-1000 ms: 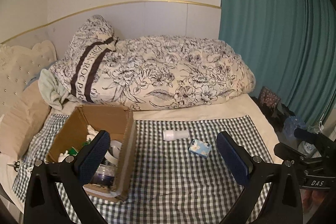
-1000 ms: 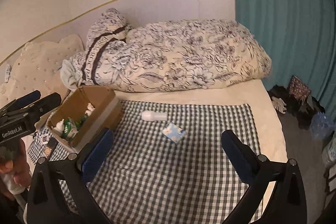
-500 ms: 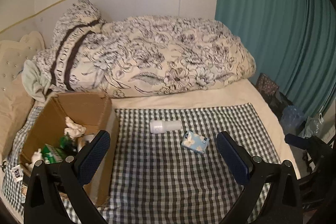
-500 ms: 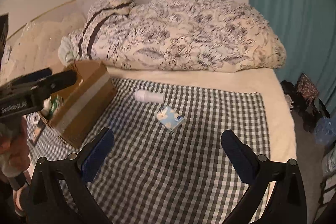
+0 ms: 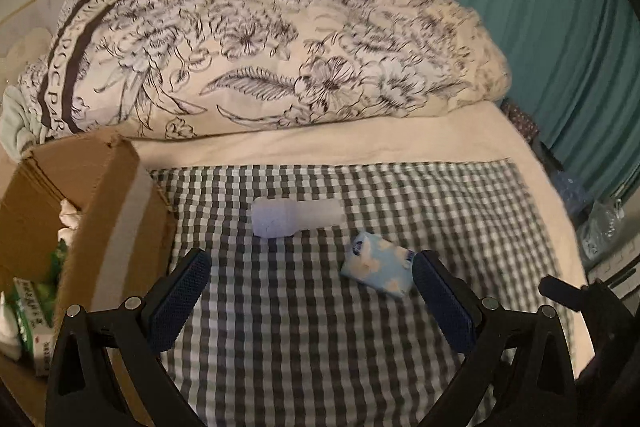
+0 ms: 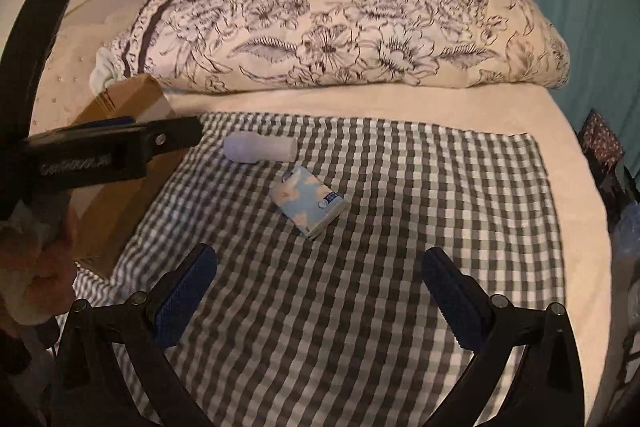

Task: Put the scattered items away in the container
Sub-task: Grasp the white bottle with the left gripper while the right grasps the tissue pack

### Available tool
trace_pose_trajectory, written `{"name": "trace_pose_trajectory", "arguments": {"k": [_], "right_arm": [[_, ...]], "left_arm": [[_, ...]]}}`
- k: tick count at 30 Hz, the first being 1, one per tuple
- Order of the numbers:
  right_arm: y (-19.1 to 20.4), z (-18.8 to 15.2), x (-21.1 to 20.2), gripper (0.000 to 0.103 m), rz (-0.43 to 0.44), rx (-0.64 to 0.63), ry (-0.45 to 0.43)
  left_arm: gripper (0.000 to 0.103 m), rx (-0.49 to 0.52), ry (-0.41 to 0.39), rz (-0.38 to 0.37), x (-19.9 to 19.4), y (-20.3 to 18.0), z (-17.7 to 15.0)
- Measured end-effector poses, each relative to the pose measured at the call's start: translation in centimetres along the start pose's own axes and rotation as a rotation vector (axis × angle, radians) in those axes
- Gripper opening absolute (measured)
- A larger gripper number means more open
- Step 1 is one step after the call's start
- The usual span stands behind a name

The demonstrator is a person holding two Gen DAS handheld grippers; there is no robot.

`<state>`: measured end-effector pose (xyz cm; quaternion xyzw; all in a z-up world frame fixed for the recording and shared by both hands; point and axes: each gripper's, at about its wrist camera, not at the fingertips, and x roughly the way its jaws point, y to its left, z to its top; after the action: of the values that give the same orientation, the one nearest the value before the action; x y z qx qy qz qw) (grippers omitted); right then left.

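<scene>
A white bottle (image 5: 296,218) (image 6: 260,147) lies on its side on the checked cloth (image 5: 320,339) (image 6: 400,247). A light blue tissue pack (image 5: 378,269) (image 6: 309,202) lies just in front of it. The cardboard box (image 5: 120,211) (image 6: 132,107) stands at the left, holding a green carton (image 5: 34,311) and white items. My left gripper (image 5: 312,299) is open, low over the cloth, its right finger beside the pack. My right gripper (image 6: 320,295) is open and empty, short of the pack. In the right wrist view the left gripper's body crosses in front of the box.
A rolled floral duvet (image 5: 280,47) (image 6: 340,19) lies along the back of the bed. A teal curtain (image 5: 540,7) hangs at the right, with bags on the floor (image 5: 592,219). A person's hand (image 6: 36,267) holds the left gripper.
Both grippers have moved forward and down toward the bottle and tissue pack, which now look larger. The left view has swung right, so the box sits further left. Both stay open.
</scene>
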<state>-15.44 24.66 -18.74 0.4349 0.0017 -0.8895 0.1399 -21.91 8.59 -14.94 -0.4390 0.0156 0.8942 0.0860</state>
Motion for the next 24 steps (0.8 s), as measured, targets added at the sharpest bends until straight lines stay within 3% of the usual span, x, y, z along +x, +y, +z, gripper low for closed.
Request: {"name": "trace_pose_trajectory", "arguments": {"k": [5,12,18,22,24], "right_arm": [[-0.6,0.6,3.5,0.103,0.011,0.015,0.021],[-0.9,1.3,8.0,0.103,-0.04,-0.029,0.043],[-0.6,1.6,11.1,0.103,-0.047,-0.078,0.063],[0.1,1.7,12.4,0.102,-0.04,-0.1,0.057],[0.5,1.8,12.9,0.1,-0.045,-0.11,0.057]], "left_arm": [[0.103,-0.02,0.043,0.014,4.4,0.6,0.6],[0.103,-0.092,0.103,-0.009,10.3,2.5,1.5],[0.103,-0.045,0.126,-0.046,13.1,2.2,1.8],[0.103,-0.035,0.153,-0.005,14.7,2.6,2.1],[0.103,-0.059,0.172,-0.048,15.5,2.8,2.1]]}}
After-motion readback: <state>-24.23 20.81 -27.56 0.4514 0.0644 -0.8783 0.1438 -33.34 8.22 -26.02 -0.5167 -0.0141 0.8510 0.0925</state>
